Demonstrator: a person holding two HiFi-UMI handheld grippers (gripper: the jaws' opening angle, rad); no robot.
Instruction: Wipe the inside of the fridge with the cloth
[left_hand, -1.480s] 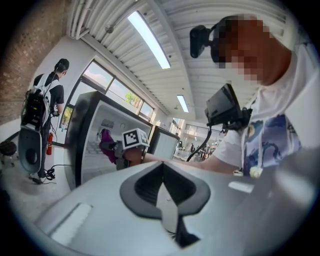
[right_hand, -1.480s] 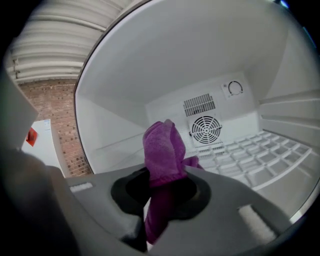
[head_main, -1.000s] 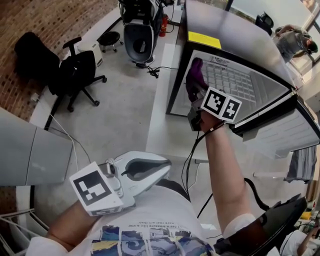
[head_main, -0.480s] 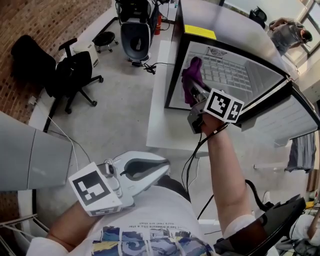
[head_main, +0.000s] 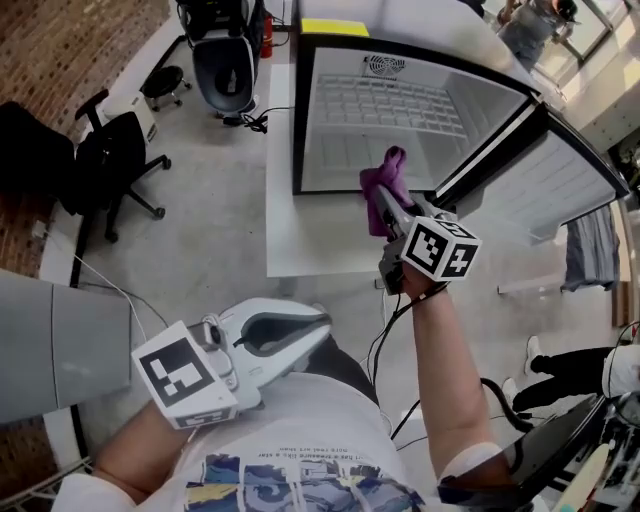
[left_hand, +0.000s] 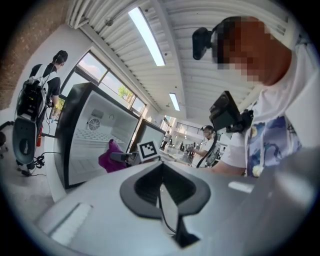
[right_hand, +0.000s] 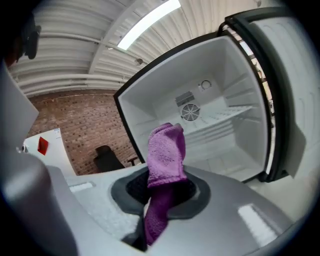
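A purple cloth (head_main: 382, 190) (right_hand: 165, 170) (left_hand: 111, 159) is pinched in my right gripper (head_main: 385, 208) (right_hand: 161, 200), which is shut on it and held out in front of the open fridge (head_main: 330, 110) (right_hand: 165, 107) (left_hand: 75, 135). The cloth hangs just outside the fridge's lower front edge, apart from the white inner walls. The fridge door (head_main: 545, 190) (right_hand: 292, 95) stands swung wide to the right. Wire shelves and a round fan grille (right_hand: 190, 113) show inside. My left gripper (head_main: 315, 335) (left_hand: 165, 200) is low by my body, shut with nothing in it.
The fridge stands on a white platform (head_main: 300, 250). Black office chairs (head_main: 100, 155) sit on the grey floor to the left, with a brick wall behind. A black cable (head_main: 385, 330) trails from my right gripper. People stand at the edges of the room (left_hand: 47, 85).
The view has swung so the fridge interior now faces me more squarely. My right gripper with the cloth has drawn back to the fridge's front edge. The left gripper has stayed put.
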